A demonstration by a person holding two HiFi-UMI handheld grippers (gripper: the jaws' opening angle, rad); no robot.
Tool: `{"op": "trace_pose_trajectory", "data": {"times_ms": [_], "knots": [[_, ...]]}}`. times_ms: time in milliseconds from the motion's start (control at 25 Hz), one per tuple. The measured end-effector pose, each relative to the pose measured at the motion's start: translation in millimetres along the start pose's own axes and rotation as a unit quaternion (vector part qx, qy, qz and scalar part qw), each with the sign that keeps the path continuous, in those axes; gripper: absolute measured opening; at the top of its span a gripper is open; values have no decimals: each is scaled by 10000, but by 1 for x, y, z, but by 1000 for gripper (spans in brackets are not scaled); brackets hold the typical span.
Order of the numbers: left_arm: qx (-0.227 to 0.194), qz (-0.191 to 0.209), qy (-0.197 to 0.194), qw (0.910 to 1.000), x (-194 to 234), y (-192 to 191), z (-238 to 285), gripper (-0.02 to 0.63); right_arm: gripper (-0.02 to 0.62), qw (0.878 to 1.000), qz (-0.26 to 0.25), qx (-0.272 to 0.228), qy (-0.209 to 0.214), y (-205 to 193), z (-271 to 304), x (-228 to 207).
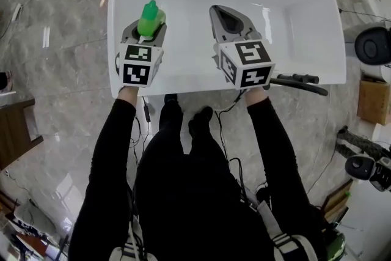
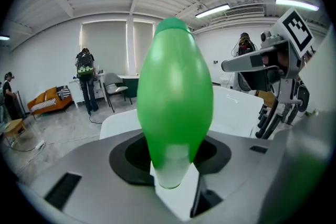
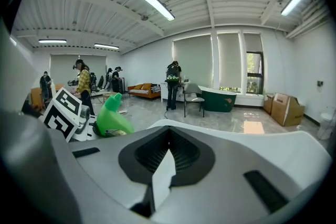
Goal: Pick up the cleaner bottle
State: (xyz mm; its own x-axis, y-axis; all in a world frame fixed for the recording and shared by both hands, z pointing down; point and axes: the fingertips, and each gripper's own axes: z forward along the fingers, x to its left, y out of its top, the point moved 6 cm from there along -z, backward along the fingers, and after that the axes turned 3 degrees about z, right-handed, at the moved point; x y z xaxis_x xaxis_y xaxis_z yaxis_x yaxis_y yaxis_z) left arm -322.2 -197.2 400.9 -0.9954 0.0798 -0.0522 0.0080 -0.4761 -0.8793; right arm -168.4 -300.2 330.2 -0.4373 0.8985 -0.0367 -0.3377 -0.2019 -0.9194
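A grey, polished stone floor (image 1: 55,70) with pale veining lies under everything, and on it stands a white desk (image 1: 293,21) with a glossy, smooth top and rounded corners. The person stands at its near edge with both arms stretched forward in matte black sleeves (image 1: 113,156), one pair of tongs in each hand, side by side and tilted a little downward over the desk. The left tongs (image 1: 149,30), grey moulded plastic with dark ribbed pads, are clamped on the cleaner bottle (image 1: 150,16), which sits over the near left part of the desk. The bottle is bright green, smooth and bulbous, narrowing to a rounded cap that points up and away from the person; in the left gripper view a paler, translucent band shows at its lower end between the jaws. The right tongs (image 1: 227,16), of the same grey shell, are drawn together to a narrow point with nothing between them, over the middle of the desk and well apart from the bottle. Each pair carries a white cube (image 1: 139,64) printed with black square markers just ahead of the hand.
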Motion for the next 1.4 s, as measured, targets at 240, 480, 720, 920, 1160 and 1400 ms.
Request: {"op": "trace_pose_trajectory", "data": {"times_ms": [240, 480, 720, 920, 1160, 1400], "knots": [[19, -110, 327, 9994, 57, -9, -24, 189, 2, 9995, -50, 42, 322, 14, 43, 40], [100, -202, 571, 9981, 98, -23, -45, 189, 2, 9980, -128, 68, 616, 23, 74, 73], [182, -291, 710, 9969, 124, -36, -55, 189, 2, 9962, -174, 149, 839, 23, 98, 94], [236, -288, 733, 9966, 132, -40, -56, 189, 2, 9951, -164, 218, 951, 19, 110, 102], [260, -251, 668, 9971, 137, -38, -55, 190, 2, 9935, -225, 352, 1054, 14, 120, 111], [282, -222, 601, 9975, 139, -38, -55, 189, 2, 9928, -224, 394, 1108, 10, 123, 116]]}}
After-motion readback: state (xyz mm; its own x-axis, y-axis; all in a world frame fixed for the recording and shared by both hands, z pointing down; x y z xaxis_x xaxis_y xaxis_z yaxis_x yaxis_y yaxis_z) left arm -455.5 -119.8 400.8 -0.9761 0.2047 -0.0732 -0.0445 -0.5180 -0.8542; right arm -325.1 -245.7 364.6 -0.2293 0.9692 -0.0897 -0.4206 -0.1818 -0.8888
